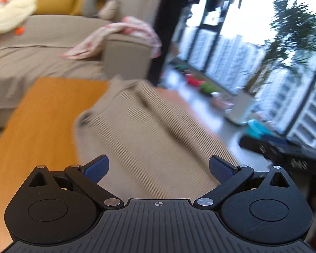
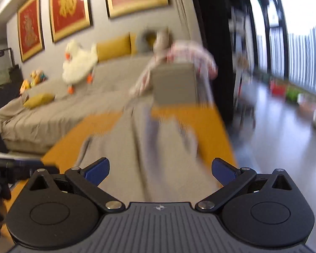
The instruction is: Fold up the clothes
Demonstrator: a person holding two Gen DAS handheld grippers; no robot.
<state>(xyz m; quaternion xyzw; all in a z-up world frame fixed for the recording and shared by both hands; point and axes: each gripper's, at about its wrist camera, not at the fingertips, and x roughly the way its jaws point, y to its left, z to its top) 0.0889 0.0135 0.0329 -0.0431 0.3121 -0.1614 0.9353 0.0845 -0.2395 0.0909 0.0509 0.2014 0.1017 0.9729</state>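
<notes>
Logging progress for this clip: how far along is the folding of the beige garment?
Done: the beige garment lies on the orange table, partly bunched; blur hides any fold. In hand: nothing; left gripper and right gripper are open above it. Left: the folding.

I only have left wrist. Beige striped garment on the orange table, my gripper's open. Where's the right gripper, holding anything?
Observer: The right gripper is open too, nothing between its fingers. It points over the beige garment on the orange table.
Operator: Can the right cam see more of the cloth?
Observer: Blurred, but it shows the garment running away toward the sofa, with orange table showing on both sides.
Operator: Does it see my left gripper?
Observer: A dark device sits at its left edge, likely yours; too blurred to tell.
Operator: Anything else I lack?
Observer: Three red framed pictures hang above the sofa.
</notes>
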